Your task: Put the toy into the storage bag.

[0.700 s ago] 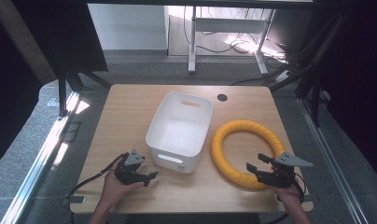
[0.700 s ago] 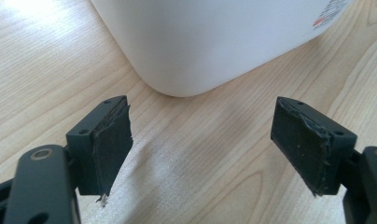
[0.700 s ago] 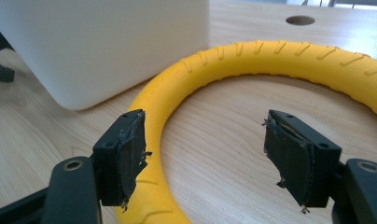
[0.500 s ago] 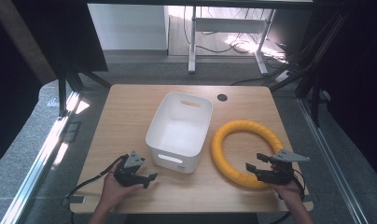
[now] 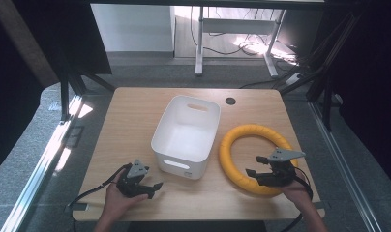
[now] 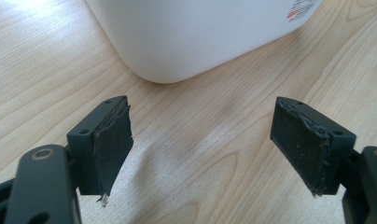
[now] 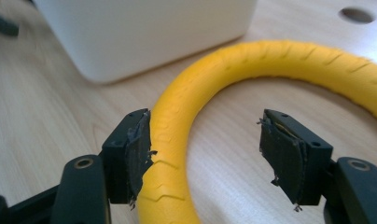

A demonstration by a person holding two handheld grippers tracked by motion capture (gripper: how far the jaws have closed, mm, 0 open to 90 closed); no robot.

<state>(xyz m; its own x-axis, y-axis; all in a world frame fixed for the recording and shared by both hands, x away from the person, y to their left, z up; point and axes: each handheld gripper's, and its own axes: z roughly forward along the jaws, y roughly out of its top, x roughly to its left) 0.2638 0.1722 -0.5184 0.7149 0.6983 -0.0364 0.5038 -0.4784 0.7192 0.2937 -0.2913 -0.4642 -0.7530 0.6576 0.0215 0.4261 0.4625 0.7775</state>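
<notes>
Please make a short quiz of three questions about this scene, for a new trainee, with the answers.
1. True or false: the yellow ring lies inside the white bin.
2. Which gripper is at the ring: A) left gripper B) right gripper?
3. Fill in: the fingers of the left gripper are ____, with bare table between them.

Key: 1 false, it lies on the table beside the bin; 2 B; 3 open.

A white plastic bin point(image 5: 186, 133) stands upright and empty at the middle of the frame, with a slot handle in each end wall. Just right of it, not touching, a yellow foam ring point(image 5: 238, 149) lies flat on the wooden table point(image 5: 130, 116), its surface marked by shallow creases.
</notes>
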